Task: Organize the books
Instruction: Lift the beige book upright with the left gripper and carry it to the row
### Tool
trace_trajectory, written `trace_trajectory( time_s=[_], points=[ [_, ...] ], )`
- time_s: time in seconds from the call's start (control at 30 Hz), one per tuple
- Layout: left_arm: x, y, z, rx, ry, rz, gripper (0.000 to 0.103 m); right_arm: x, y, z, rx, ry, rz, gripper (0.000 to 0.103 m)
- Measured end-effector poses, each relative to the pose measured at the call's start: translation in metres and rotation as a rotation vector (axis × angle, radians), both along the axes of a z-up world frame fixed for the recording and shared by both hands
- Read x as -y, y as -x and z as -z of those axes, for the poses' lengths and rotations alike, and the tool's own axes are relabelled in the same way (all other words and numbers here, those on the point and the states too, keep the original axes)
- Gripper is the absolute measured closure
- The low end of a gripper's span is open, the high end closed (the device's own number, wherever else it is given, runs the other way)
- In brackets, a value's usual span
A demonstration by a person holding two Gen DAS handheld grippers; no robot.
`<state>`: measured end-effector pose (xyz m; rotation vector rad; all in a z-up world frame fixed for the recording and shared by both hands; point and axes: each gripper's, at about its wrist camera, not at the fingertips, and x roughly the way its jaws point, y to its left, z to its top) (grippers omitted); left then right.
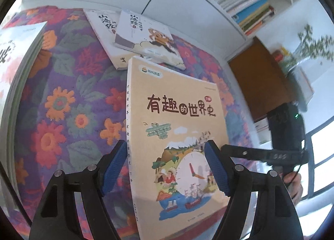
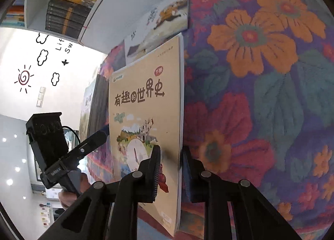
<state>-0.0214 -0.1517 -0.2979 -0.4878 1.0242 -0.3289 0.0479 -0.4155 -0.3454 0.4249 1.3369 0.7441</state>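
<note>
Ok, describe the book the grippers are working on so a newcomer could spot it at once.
Find the floral cloth below the white bookshelf. The tan book stands up off it, in front of two pale books lying flat. Only it is tan, with brown title characters, a biplane and a clock on the cover.

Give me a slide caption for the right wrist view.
Right hand-held gripper clamps the tan book's edge above the floral cloth.

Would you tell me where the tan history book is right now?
The tan book stands between the left gripper's fingers, over the floral cloth, just before two white books; the right gripper clamps its edge.
</note>
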Motion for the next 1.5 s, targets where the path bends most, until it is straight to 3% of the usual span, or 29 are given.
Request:
trace_trajectory(
  time_s=[0.13,0.33,0.43,0.7,0.9,1.17,1.3,1.37,1.5],
  points=[
    [-0.002,0.003,-0.017,0.019,-0.069,-0.017,0.030,-0.010,-0.002,-0.008,-0.048,-0.048,0.002,0.082],
    [-0.029,0.008,-0.046,0.035,-0.021,-0.031,0.030,-0.028,-0.003,-0.035,-0.070,-0.094,-0.014,0.082],
    [-0.046,0.007,-0.060,0.042,-0.039,-0.050,0.030,-0.047,-0.005,-0.050,-0.058,-0.107,-0.037,0.082],
    [-0.112,0.013,-0.087,0.082,-0.071,-0.145,0.030,-0.129,-0.005,-0.074,-0.040,-0.097,-0.129,0.080],
    [-0.177,0.019,-0.098,0.113,-0.087,-0.240,0.030,-0.197,-0.013,-0.073,-0.049,-0.130,-0.200,0.080],
    [-0.241,0.024,-0.067,0.090,-0.128,-0.339,0.030,-0.281,-0.015,-0.048,-0.003,-0.089,-0.276,0.079],
    [-0.266,0.028,-0.037,0.082,-0.074,-0.359,0.029,-0.308,-0.016,-0.033,0.032,-0.076,-0.262,0.079],
    [-0.275,0.027,-0.021,0.037,-0.060,-0.371,0.029,-0.314,-0.015,-0.025,0.048,-0.070,-0.249,0.079],
    [-0.276,0.027,-0.019,0.050,-0.076,-0.359,0.028,-0.318,-0.007,-0.024,0.092,-0.104,-0.251,0.079]
  ],
)
